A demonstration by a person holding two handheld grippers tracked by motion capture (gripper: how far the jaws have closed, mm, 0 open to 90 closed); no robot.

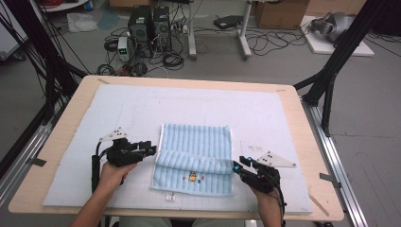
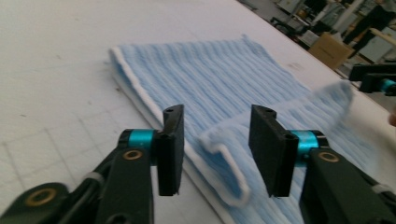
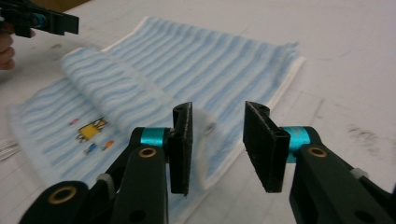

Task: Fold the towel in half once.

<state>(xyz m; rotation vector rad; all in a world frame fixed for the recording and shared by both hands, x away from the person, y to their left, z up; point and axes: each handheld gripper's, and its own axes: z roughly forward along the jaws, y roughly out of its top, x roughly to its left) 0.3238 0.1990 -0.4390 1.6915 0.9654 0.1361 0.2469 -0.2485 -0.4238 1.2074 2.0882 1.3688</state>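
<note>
A light blue striped towel point(image 1: 196, 139) lies on the white mat point(image 1: 118, 109), its near part lifted into a loose fold point(image 1: 194, 163) that runs across it. A small yellow motif point(image 1: 193, 177) shows below the fold. My left gripper point(image 1: 152, 150) is at the fold's left end. Its jaws stand open, and the white-edged towel hem point(image 2: 224, 158) lies between them without being pressed. At the fold's right end my right gripper point(image 1: 236, 165) is also open. The towel corner point(image 3: 203, 126) rests against the inner face of one jaw, clear of the other.
The mat covers a wooden table point(image 1: 312, 142) whose edges lie close on both sides. On the floor beyond stand two computer towers point(image 1: 149, 28), cables and a cardboard box point(image 1: 279, 14). Black frame posts point(image 1: 340, 52) rise at both far corners.
</note>
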